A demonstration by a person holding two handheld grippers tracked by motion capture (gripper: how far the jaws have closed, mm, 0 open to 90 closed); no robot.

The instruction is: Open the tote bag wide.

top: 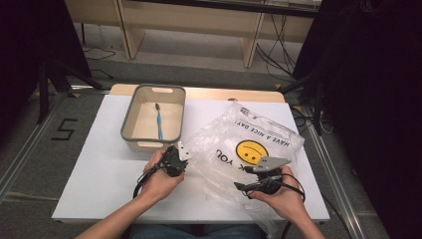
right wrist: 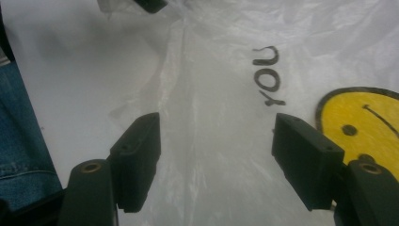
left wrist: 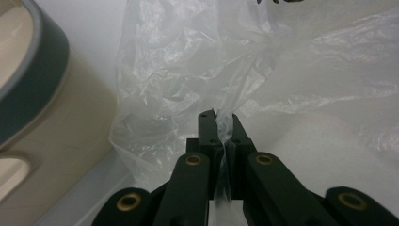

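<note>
A clear plastic bag (top: 234,139) printed with a yellow smiley face (top: 251,151) lies crumpled on the white table (top: 99,149). In the left gripper view a twisted strip of the bag (left wrist: 244,70) runs between the pads of my left gripper (left wrist: 221,125), which is shut on it. From above, my left gripper (top: 183,157) sits at the bag's left edge. My right gripper (right wrist: 216,141) hangs open over the bag (right wrist: 211,70) near the smiley face (right wrist: 367,117), with film below the pads and none touching them. In the high view my right gripper (top: 243,186) is at the bag's near edge.
A grey bin (top: 130,112) with a beige inside stands left of the bag, close to my left gripper, and holds a blue toothbrush (top: 159,122). Its wall (left wrist: 51,61) is at the left of the left gripper view. The person's jeans (right wrist: 19,141) show past the table's near edge.
</note>
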